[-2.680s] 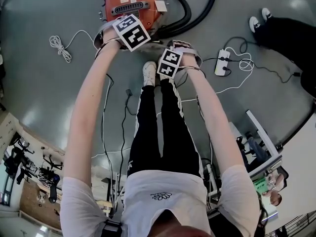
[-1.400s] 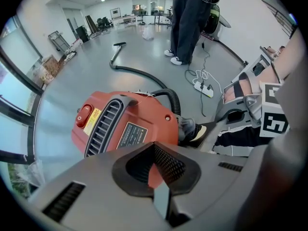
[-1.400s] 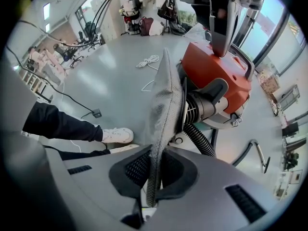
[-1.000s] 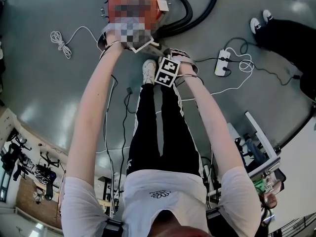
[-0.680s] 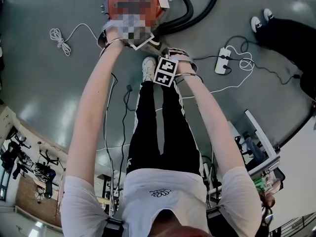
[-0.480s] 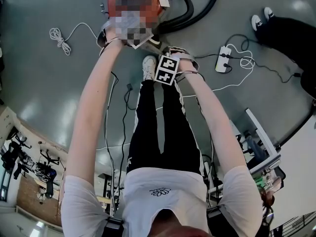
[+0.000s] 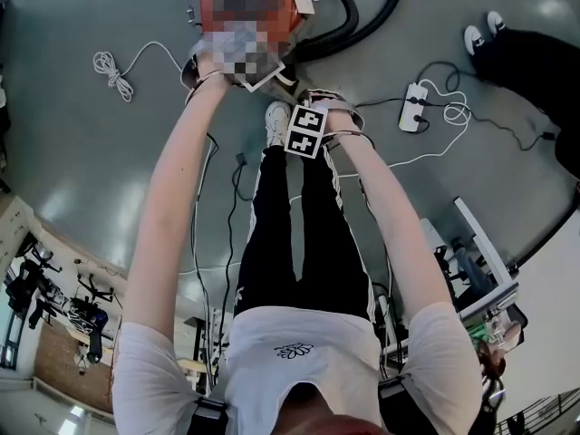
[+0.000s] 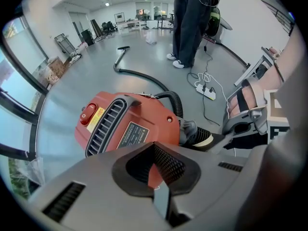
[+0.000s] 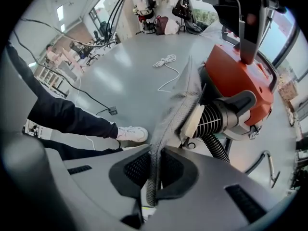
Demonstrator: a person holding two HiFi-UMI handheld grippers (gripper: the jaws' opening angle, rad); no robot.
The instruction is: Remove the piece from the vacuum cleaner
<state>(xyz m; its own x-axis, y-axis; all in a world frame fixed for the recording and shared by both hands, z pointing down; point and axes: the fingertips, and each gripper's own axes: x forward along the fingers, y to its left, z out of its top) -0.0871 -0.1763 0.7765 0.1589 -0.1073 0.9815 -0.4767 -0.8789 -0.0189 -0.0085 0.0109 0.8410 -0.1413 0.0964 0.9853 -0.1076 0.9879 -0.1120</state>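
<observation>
1. Your right gripper [image 9: 153, 174] had its jaws shut tight on the grey mesh piece [image 9: 179, 107]. The piece ran up to the hose end of the red vacuum cleaner [image 8: 130, 124] on the floor.
2. Your left gripper [image 8: 155, 170] looked pinched shut on the red body.
3. I think you were in the pulling step. Next you needed a steady tug away.

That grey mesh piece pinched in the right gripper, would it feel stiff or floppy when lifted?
Probably floppy: the grey mesh piece drapes and folds between the right gripper and the vacuum cleaner. Likely light, since it looks thin. Its woven surface should resist slipping.
</observation>
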